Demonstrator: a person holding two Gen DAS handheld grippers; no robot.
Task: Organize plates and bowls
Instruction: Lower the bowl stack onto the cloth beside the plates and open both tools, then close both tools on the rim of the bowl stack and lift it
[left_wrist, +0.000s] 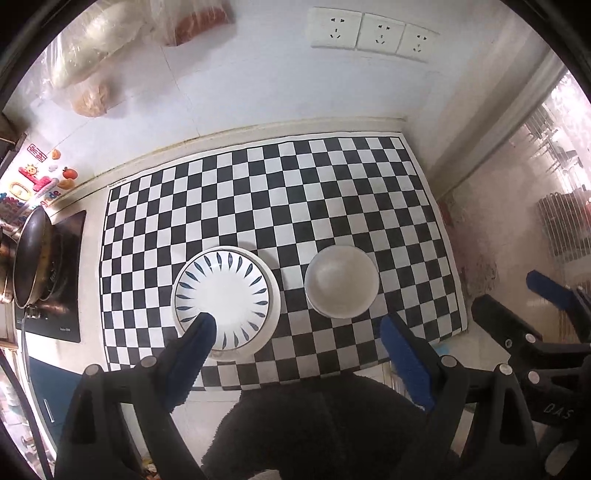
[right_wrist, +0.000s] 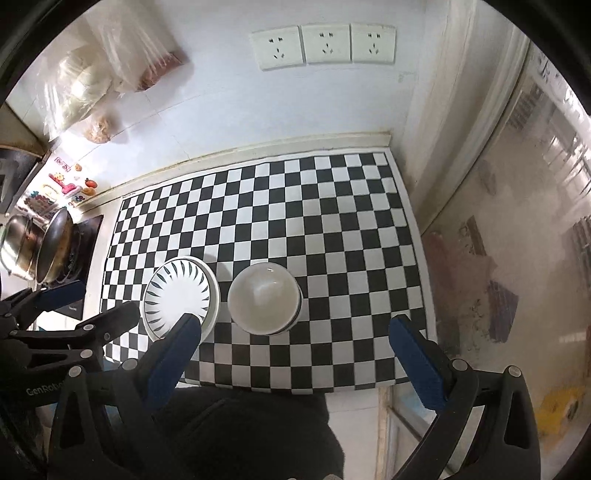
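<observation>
A white plate with blue leaf marks (left_wrist: 229, 291) lies stacked on a plain white plate on the checkered mat (left_wrist: 332, 192); it also shows in the right wrist view (right_wrist: 177, 291). Beside it on the right stand stacked white bowls (left_wrist: 341, 281), also in the right wrist view (right_wrist: 264, 302). My left gripper (left_wrist: 297, 326) is open and empty, held above the near edge of the mat, its left finger (left_wrist: 195, 343) over the plate's near rim. My right gripper (right_wrist: 295, 330) is open and empty, in front of the bowls. It shows in the left wrist view at the far right (left_wrist: 524, 317).
A metal wok (left_wrist: 31, 258) sits on a black cooktop (left_wrist: 68, 288) left of the mat. Bagged food (left_wrist: 96, 48) hangs on the tiled wall, with three wall sockets (left_wrist: 373, 33). A glass door (right_wrist: 517, 221) stands at the right. Dark clothing (left_wrist: 325, 428) is below.
</observation>
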